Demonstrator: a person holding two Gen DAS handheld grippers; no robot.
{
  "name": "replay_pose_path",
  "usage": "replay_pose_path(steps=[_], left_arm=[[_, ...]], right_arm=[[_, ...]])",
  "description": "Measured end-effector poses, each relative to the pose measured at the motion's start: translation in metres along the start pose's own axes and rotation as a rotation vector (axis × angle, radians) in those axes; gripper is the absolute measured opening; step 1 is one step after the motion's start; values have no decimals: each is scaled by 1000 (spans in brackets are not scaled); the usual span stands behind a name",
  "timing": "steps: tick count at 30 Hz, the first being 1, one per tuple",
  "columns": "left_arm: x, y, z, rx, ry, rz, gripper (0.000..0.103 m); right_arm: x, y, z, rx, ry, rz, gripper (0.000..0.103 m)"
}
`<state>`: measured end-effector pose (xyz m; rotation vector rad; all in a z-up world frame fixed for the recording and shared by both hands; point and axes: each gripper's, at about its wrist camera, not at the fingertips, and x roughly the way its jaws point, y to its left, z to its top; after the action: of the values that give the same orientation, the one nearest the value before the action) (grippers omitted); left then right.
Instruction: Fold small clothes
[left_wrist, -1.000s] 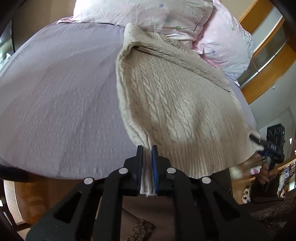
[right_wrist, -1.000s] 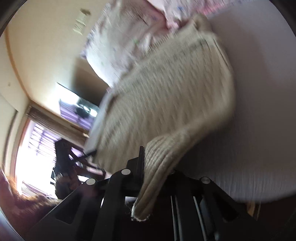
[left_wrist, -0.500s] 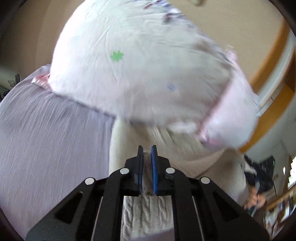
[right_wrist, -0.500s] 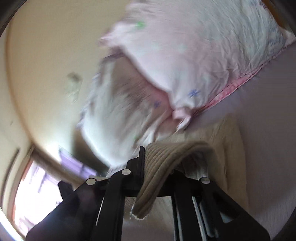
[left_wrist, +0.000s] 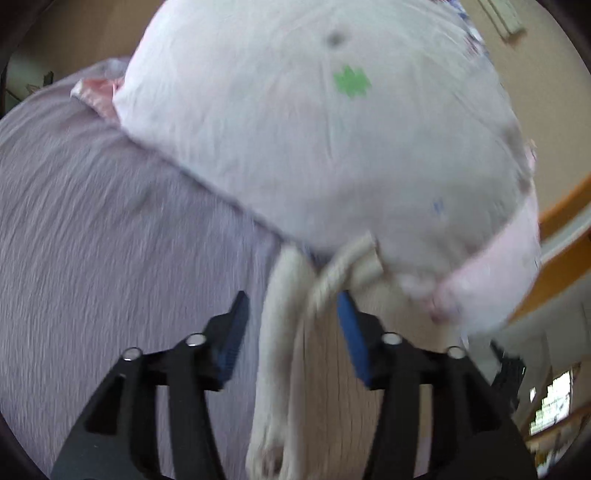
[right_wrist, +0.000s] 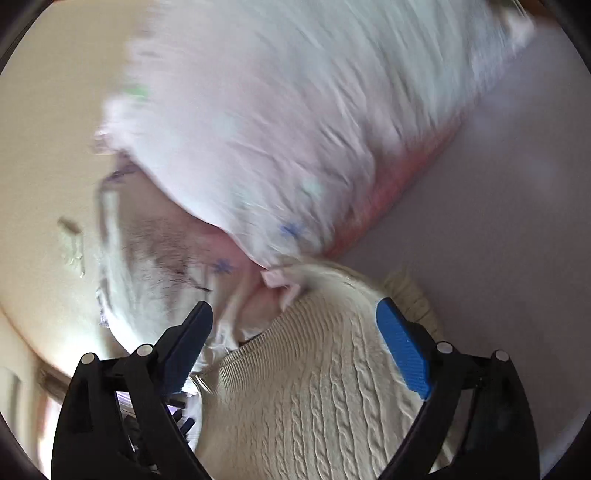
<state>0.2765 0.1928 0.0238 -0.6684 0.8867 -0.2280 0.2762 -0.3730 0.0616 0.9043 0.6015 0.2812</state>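
A cream cable-knit sweater lies folded on the lilac bed sheet, its far edge against the pillows. In the left wrist view its edge hangs loose between the jaws. My left gripper is open with blue pads apart on either side of the knit edge, not clamping it. My right gripper is open wide just above the ribbed hem of the sweater.
Two pale pink pillows with small flower prints lie close ahead at the head of the bed. A beige wall and wooden trim stand behind. The lilac sheet spreads to the side.
Both grippers carried the sweater's hem forward to the pillows and opened, letting go of the knit. The views are blurred from motion.
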Motion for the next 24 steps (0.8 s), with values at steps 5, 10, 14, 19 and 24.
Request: replay_pose_path(steps=[5, 10, 14, 19, 24], left_arm=[[2, 3, -36, -18, 100, 4, 69], [9, -5, -51, 29, 106, 68, 74], [30, -26, -53, 70, 110, 115, 64], [41, -25, -56, -30, 139, 49, 25], [12, -56, -44, -62, 62, -176, 22]], right_arm=[[-15, -8, -12, -81, -24, -21, 92], [-11, -24, -13, -35, -6, -6, 92], [-10, -16, -15, -67, -3, 20, 92], [-8, -21, -12, -43, 22, 52, 92], [-21, -23, -3, -31, -12, 86, 92]])
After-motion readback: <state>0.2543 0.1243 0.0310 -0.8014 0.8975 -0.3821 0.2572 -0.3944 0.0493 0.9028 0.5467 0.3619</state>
